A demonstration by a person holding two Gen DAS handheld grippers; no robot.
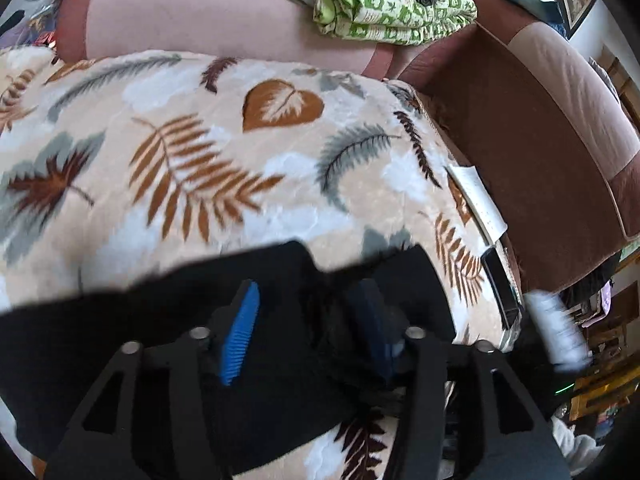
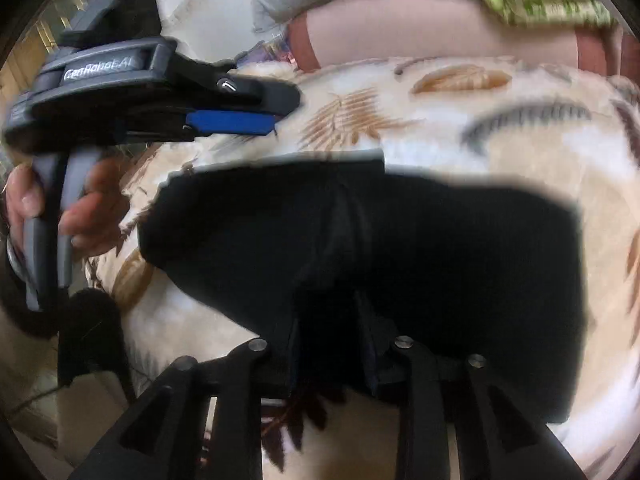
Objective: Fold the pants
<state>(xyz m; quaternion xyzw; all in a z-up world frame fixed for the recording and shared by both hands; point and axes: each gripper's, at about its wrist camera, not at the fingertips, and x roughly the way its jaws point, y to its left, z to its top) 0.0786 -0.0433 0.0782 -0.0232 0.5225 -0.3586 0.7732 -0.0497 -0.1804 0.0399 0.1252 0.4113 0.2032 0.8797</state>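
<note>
While the pants (image 1: 168,344) lie as a black, already doubled slab on the leaf-print blanket (image 1: 192,152) over a sofa, both claws work at the near edge.

Left claw (image 1: 308,332): jaws part-open, blue pads either side of a raised ridge of cloth; nothing pinched that I can see. From the right wrist view this same claw (image 2: 276,114) shows side-on at the left, pads looking close together, so the true gap is uncertain.

Right claw (image 2: 328,344): fingers dark, sunk in the black cloth; whether it grips cannot be told.

Handling, by judgement:
- Soft, limp, light knit or fleece; sags and drapes, will not hold a crease unaided.
- Matte surface, likely clings to the plush blanket rather than slides.
- Not fragile.
- Best hold: hem or waistband corners, all layers pinched together, one claw per corner so the fold stays square.

Green printed cloth (image 1: 396,12) is heaped behind, well apart.
</note>
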